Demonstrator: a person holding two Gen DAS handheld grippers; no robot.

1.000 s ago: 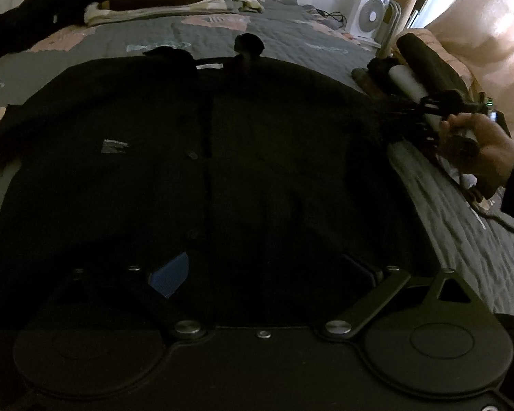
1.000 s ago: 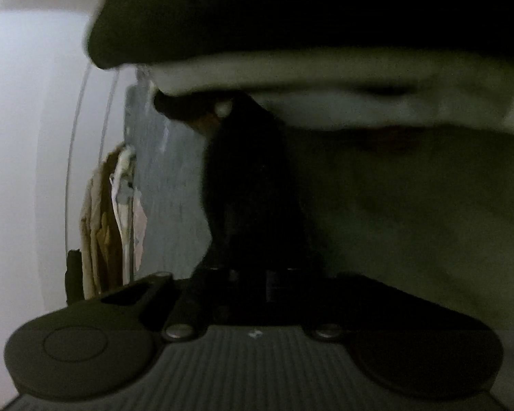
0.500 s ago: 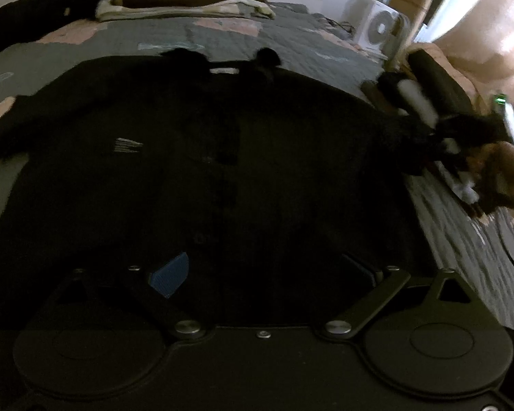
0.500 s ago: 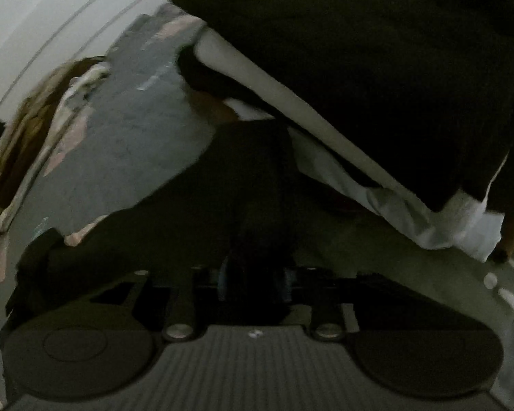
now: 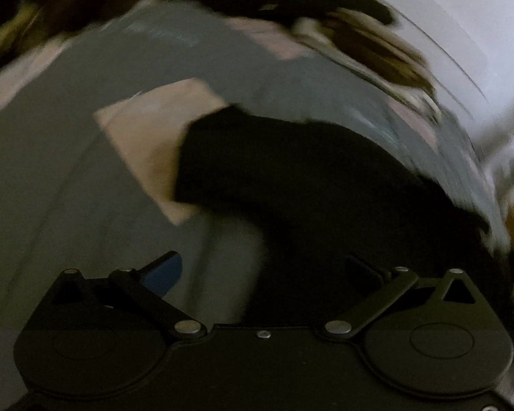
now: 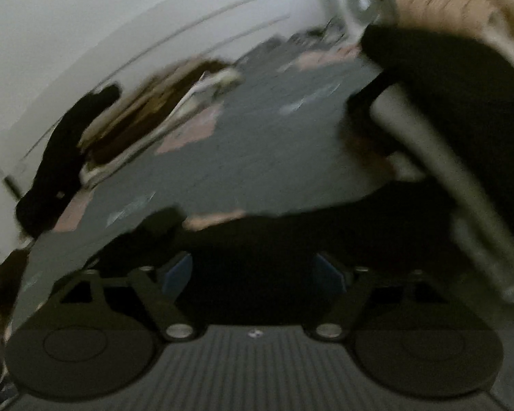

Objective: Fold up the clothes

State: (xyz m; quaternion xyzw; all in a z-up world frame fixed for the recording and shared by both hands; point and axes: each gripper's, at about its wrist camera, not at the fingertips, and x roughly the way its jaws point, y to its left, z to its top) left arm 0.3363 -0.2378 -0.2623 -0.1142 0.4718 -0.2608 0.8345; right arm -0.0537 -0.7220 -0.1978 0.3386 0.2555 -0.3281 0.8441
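Fingers (image 6: 178, 272) on the right gripper (image 6: 253, 270) spread wide over the black shirt (image 6: 325, 233); left gripper (image 5: 260, 274) also wide, blurred above quilt (image 5: 68, 171).

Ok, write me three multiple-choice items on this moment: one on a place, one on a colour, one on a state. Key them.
1. Where does the stack of folded brown and cream clothes lie?
A. on the grey quilted bedspread, near the white wall
B. on the floor
C. on a chair

2. What colour is the garment in front of the left gripper?
A. red
B. black
C. white

3. How does the right gripper stand?
A. shut on a sleeve
B. shut on a hanger
C. open

Key: 1 A, the right wrist view shows the stack on the bedspread by the wall. 2 B, the cloth is black against the grey cover. 3 C, both blue pads sit wide apart.
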